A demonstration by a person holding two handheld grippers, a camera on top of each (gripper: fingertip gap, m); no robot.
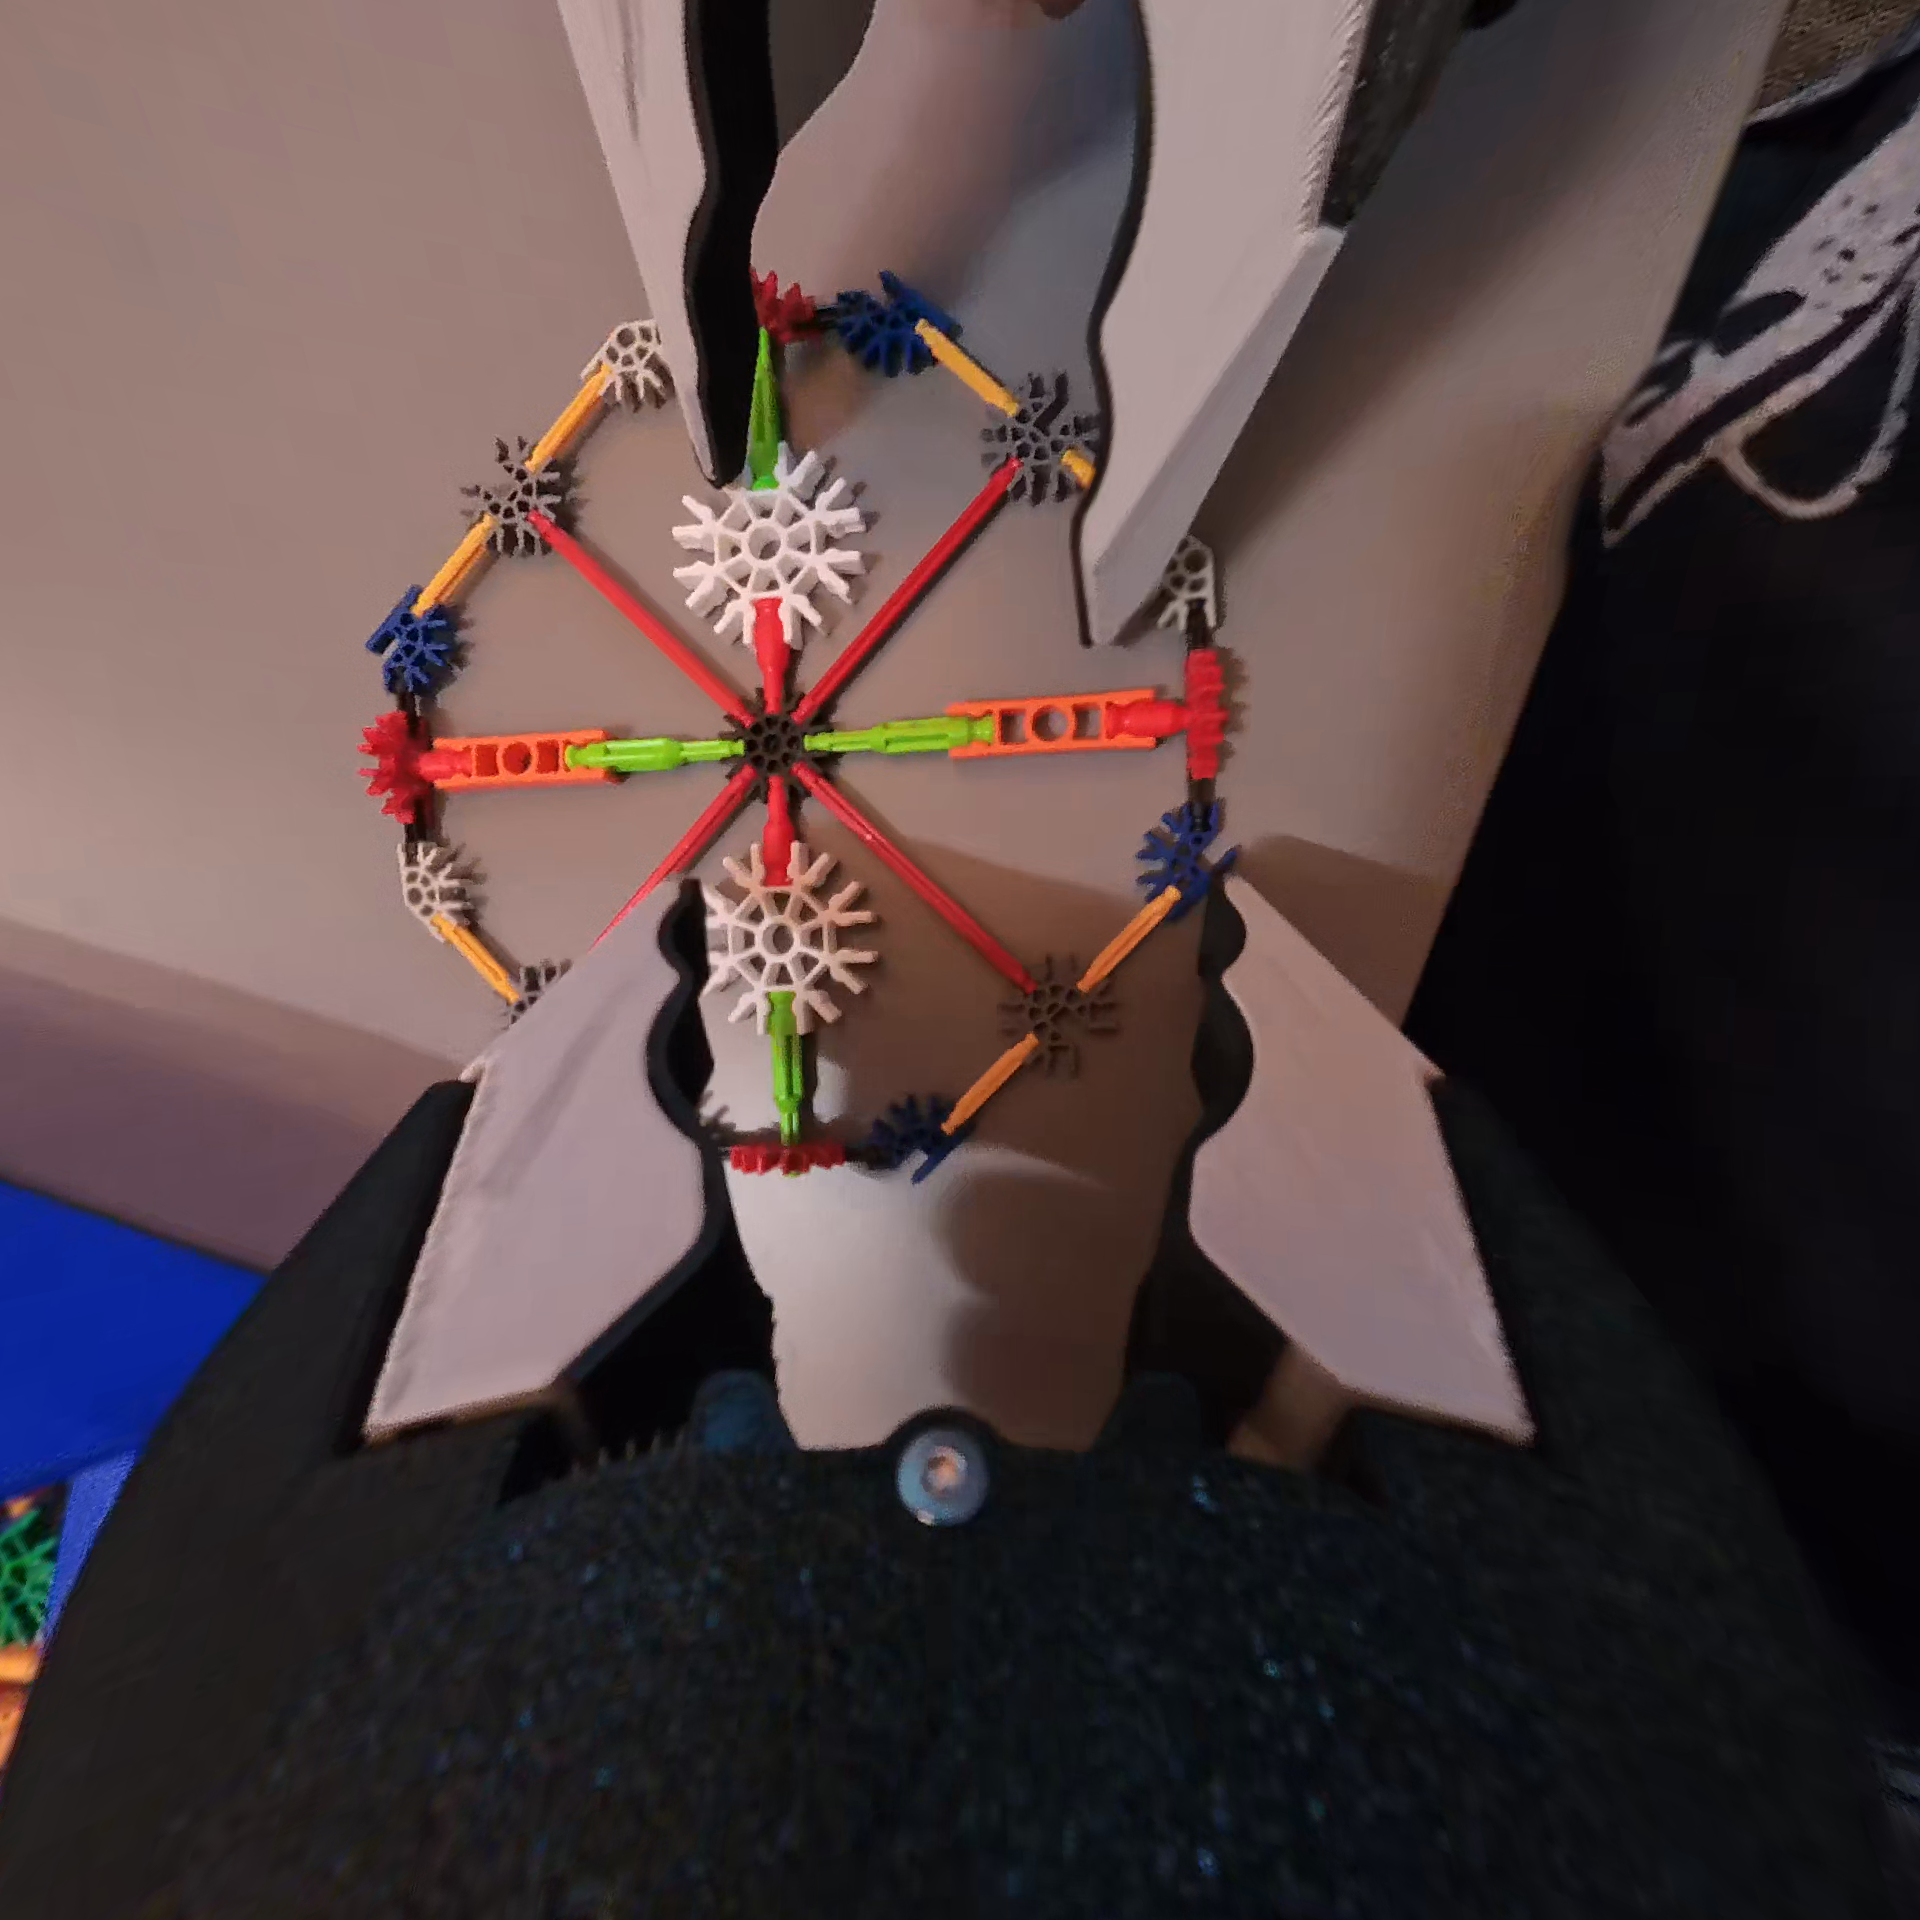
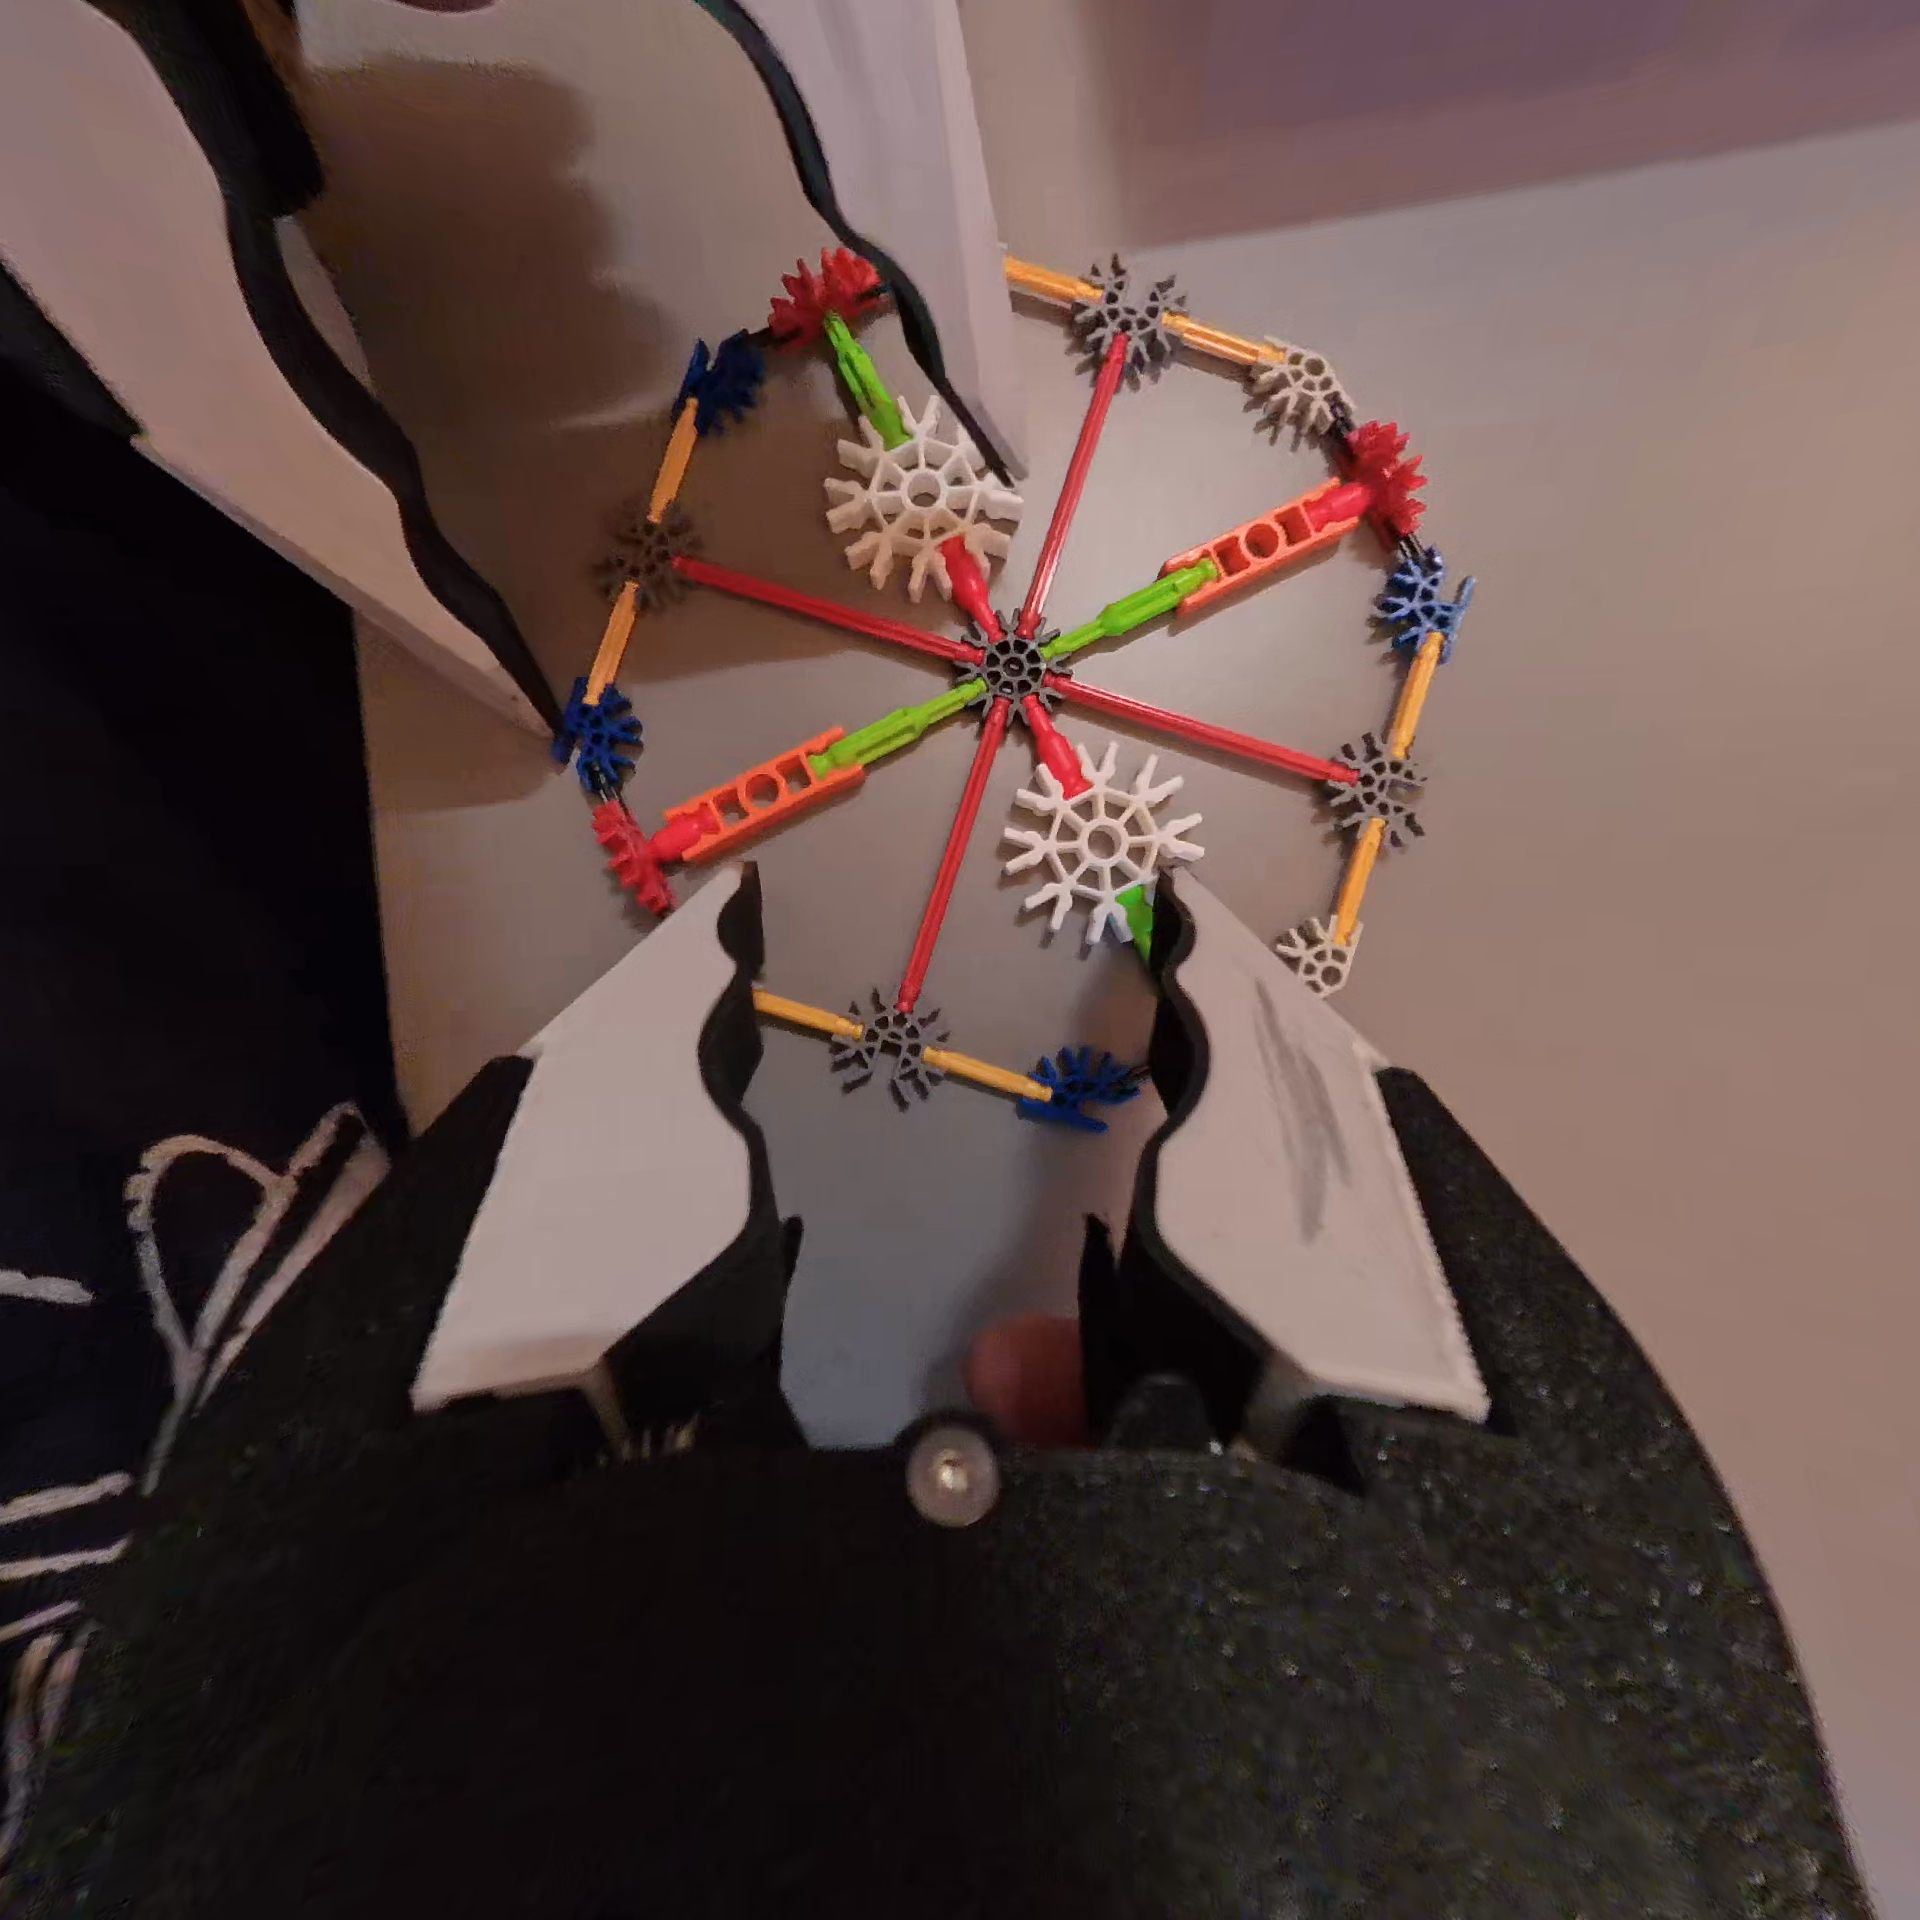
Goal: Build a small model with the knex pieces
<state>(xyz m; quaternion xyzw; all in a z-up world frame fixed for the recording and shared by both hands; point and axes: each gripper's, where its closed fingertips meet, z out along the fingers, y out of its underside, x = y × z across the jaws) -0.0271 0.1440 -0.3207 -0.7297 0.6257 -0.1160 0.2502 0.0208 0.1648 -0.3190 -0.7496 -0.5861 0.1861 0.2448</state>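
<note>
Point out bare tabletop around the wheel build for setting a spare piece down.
Bare tabletop lies beyond the wheel build's rim, on the side away from both grippers. Crowded: right gripper straddles the near rim, left gripper straddles the opposite rim. Gaps between spokes are narrow.

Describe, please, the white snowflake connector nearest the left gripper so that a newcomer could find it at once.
Start from the colourful toy wheel lying flat on the beige table and find its dark central hub. The white snowflake connector sits between the left gripper fingers; a short red rod joins it to the hub, unlike its twin by the right gripper.
</note>
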